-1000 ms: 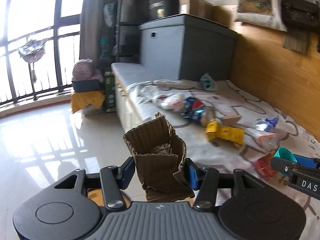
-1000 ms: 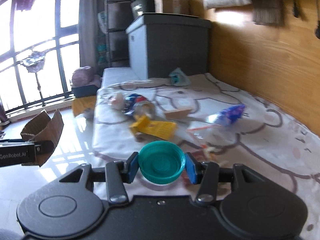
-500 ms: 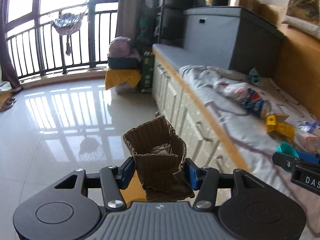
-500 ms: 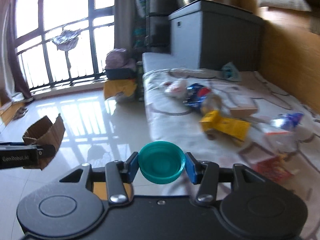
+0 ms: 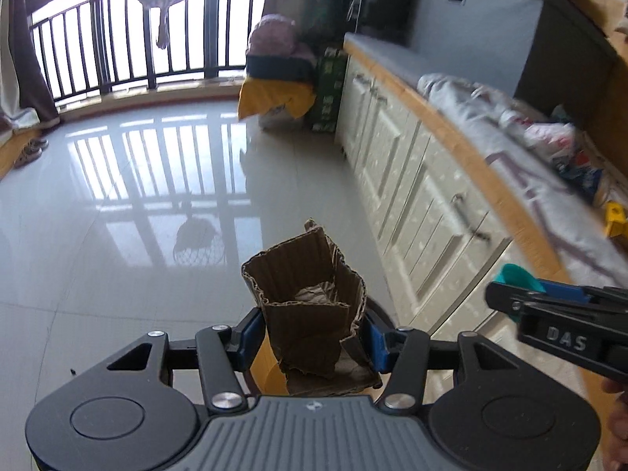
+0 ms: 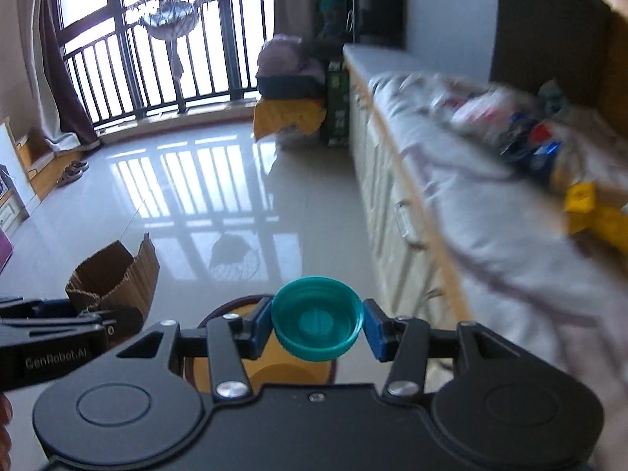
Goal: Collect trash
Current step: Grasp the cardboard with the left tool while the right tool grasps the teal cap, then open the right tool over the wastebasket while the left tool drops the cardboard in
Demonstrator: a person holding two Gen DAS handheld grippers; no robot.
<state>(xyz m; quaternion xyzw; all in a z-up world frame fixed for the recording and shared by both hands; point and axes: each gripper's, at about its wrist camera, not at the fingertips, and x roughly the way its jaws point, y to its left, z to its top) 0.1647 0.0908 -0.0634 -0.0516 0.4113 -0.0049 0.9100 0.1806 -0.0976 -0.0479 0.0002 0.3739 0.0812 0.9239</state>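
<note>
With the left tongs (image 5: pixel 310 339) clamped on torn cardboard (image 5: pixel 310 310) and the right tongs (image 6: pixel 317 327) on a teal cap (image 6: pixel 317 320), neither is binned, and wrappers (image 6: pixel 526 133) litter the bed's (image 6: pixel 490 235) far end.

My right gripper (image 6: pixel 317 324) has its jaws pressed on a teal bottle cap (image 6: pixel 316 317), hollow side facing me, above the glossy tiled floor (image 6: pixel 196 204). At lower left, my left gripper (image 6: pixel 51 320) carries a torn cardboard piece (image 6: pixel 117 274). To the right, blurred wrappers (image 6: pixel 530 145) lie on a sheet-covered bed (image 6: pixel 490 235).
</note>
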